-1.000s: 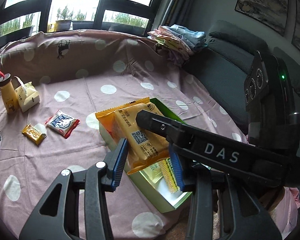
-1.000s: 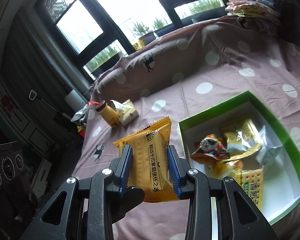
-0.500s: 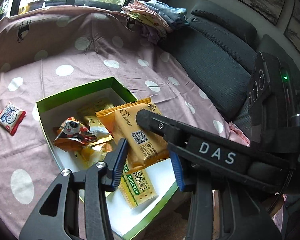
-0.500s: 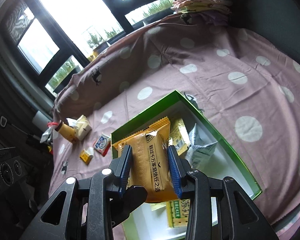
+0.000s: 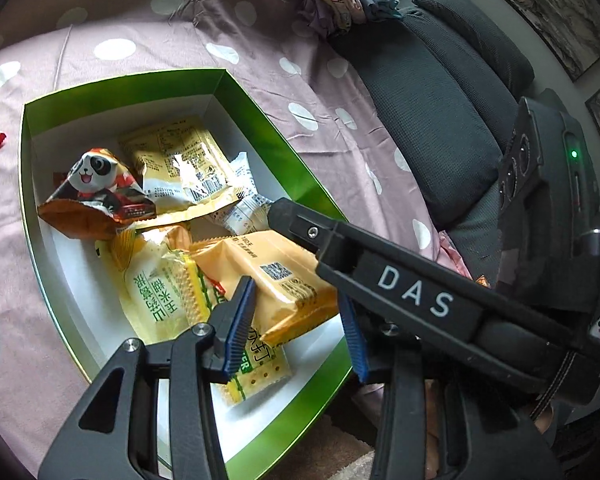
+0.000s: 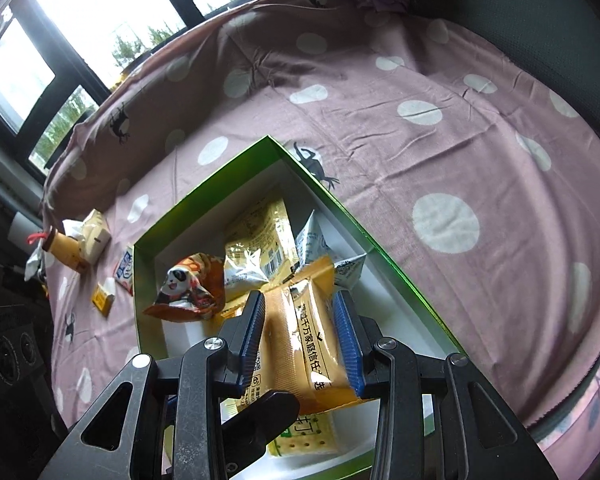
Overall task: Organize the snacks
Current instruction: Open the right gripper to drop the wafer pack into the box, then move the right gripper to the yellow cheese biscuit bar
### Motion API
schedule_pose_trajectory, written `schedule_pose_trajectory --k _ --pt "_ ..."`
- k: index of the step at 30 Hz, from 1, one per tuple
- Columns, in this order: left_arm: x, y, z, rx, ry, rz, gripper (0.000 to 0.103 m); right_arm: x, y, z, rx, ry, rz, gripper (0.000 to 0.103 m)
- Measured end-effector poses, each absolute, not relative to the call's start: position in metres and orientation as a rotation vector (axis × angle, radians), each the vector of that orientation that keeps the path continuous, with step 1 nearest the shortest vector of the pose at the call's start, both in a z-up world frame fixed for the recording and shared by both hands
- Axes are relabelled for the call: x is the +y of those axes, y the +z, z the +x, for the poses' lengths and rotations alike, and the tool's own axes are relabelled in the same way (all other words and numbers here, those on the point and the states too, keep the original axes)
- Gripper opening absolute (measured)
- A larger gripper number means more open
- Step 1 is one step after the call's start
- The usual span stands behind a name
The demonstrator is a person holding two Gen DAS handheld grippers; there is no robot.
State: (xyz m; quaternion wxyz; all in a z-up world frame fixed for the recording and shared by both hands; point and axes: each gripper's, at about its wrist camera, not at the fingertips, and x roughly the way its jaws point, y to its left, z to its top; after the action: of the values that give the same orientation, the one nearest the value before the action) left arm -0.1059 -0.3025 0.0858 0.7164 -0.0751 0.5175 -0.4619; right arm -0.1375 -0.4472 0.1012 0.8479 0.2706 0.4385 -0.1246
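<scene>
The right claw [image 6: 300, 340] is clamped on an orange biscuit packet [image 6: 312, 328], its blue pads [image 6: 252, 332] pressing both long sides of the packet. It holds the packet low in the centre of the right wrist view, over the near end of the green box [image 6: 380, 248]. In the left wrist view the same packet [image 5: 276, 276] sits lower centre, with the right claw's black body marked DAS [image 5: 412, 292] reaching in from the right.

The left claw [image 5: 296, 320] stands apart with nothing between its pads, poised over the near corner of the box [image 5: 112, 92].

Inside the white-lined box lie a panda-printed packet [image 5: 92, 192] at upper left, a yellow packet [image 5: 180, 168] beside it, a small white sachet [image 5: 244, 208], and a cracker pack [image 5: 256, 364] partly beneath the held packet.

The box rests on a pink polka-dot sheet [image 6: 420, 120]. At the left edge of the right wrist view, outside the box, lie a small bottle [image 6: 66, 250], a cream carton [image 6: 94, 234], a red-and-white sachet [image 6: 125, 268] and a small yellow packet [image 6: 104, 298].
</scene>
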Motion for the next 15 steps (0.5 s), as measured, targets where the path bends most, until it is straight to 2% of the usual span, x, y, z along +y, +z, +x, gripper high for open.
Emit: schedule_pose_trajectory --k 8,10,13,15 --pt "-0.258 0.115 -0.104 1.029 -0.853 -0.057 0.047 -0.439 0.109 -0.136 0.905 -0.304 0.534 0.039" --pt "-0.238 0.121 -0.101 1.005 -0.787 -0.038 0.056 -0.435 0.115 -0.136 0.881 -0.287 0.53 0.043" --pt "-0.201 0.129 -0.094 0.978 -0.656 -0.012 0.073 -0.423 0.127 -0.136 0.815 -0.244 0.529 0.061" --pt "-0.172 0.134 -0.089 0.951 -0.563 0.018 0.084 -0.413 0.134 -0.134 0.778 -0.203 0.524 0.061"
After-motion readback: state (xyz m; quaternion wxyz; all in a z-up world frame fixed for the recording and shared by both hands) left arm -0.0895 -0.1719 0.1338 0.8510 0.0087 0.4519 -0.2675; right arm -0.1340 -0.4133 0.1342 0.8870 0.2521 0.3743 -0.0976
